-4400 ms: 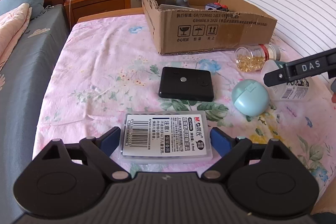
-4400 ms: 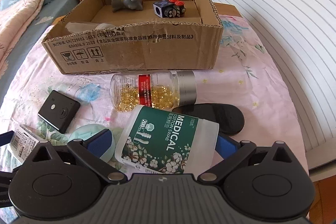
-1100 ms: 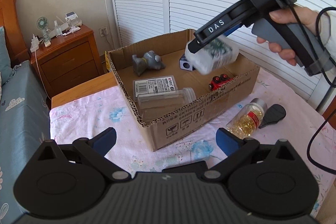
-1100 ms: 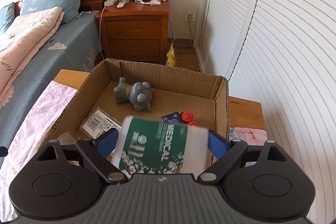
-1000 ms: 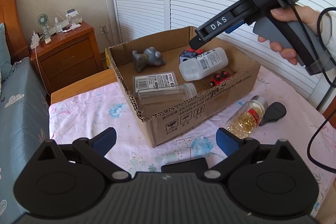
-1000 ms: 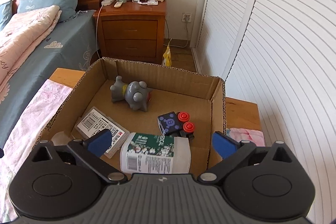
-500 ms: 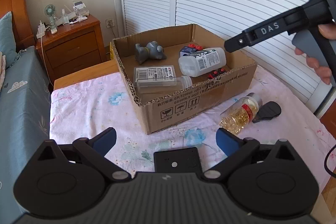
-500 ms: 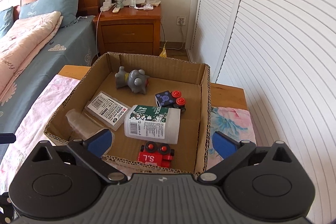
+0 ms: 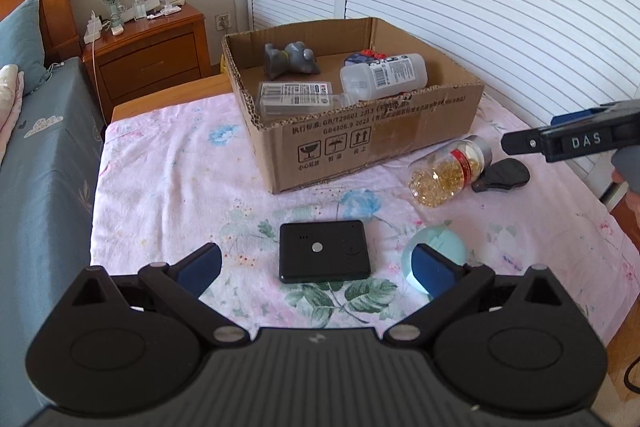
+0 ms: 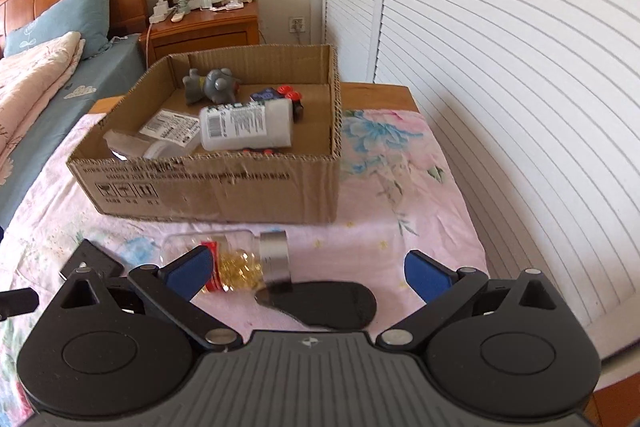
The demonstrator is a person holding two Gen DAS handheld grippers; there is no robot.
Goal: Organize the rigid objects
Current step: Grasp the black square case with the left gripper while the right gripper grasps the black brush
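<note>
We are holding both grippers, left [image 9: 316,263] and right [image 10: 308,267], spread wide and empty. Nearest are lying the black case [image 9: 323,256] and capsule jar [image 10: 236,259] (on the sheet); beyond, the swab bottle [image 10: 248,129] is resting inside the box [image 10: 224,187].

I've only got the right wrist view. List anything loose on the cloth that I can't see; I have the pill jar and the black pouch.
Observer: A teal case lies on the cloth just right of the black box, outside your frame.
Operator: Report the left gripper's state.
Observer: The left gripper is open and empty, pointed at the black box.
</note>
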